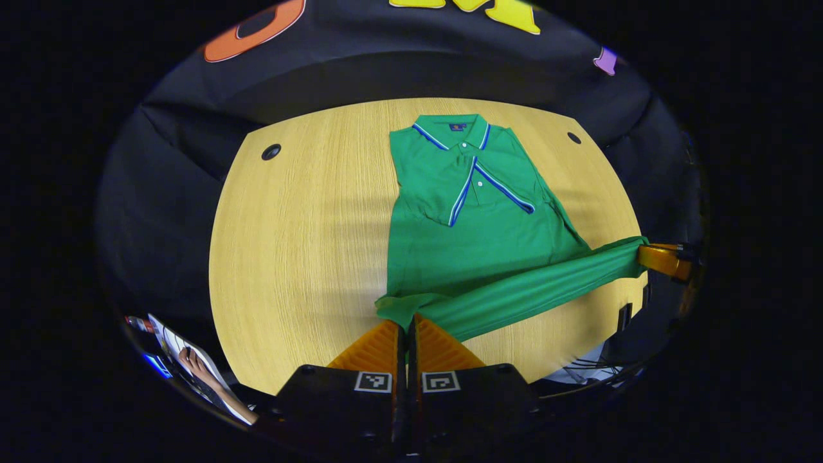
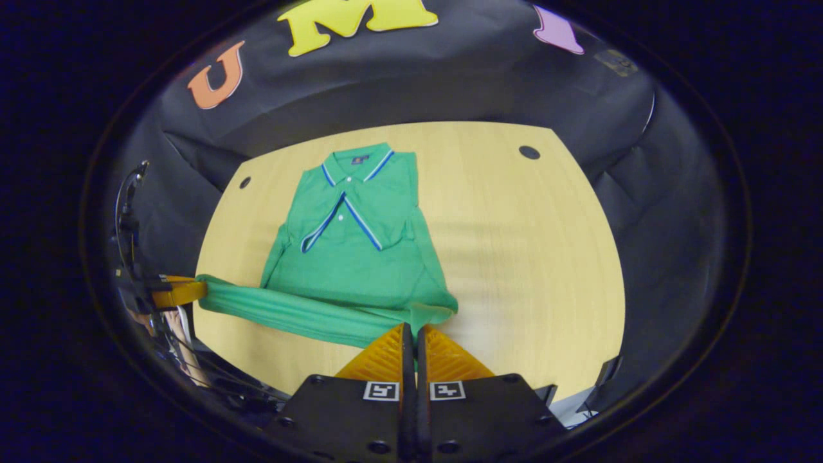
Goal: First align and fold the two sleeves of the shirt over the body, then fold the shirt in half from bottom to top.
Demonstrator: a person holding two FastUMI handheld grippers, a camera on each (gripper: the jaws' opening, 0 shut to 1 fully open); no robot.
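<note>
With sleeves crossed, both hand-held grippers are pinching the shirt (image 1: 476, 257) hem.
Left hand-held gripper (image 1: 406, 325) and right hand-held gripper (image 2: 411, 334) are gripping corners; soft cloth is sagging between.

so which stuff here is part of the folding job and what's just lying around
Part of the job:
- shirt, sleeves already folded across the chest
- left gripper, shut on the hem corner
- right gripper, shut on the other hem corner
- table, which the shirt lies on

Just lying about:
- papers off the table's edge
- cables below the table edge
</note>
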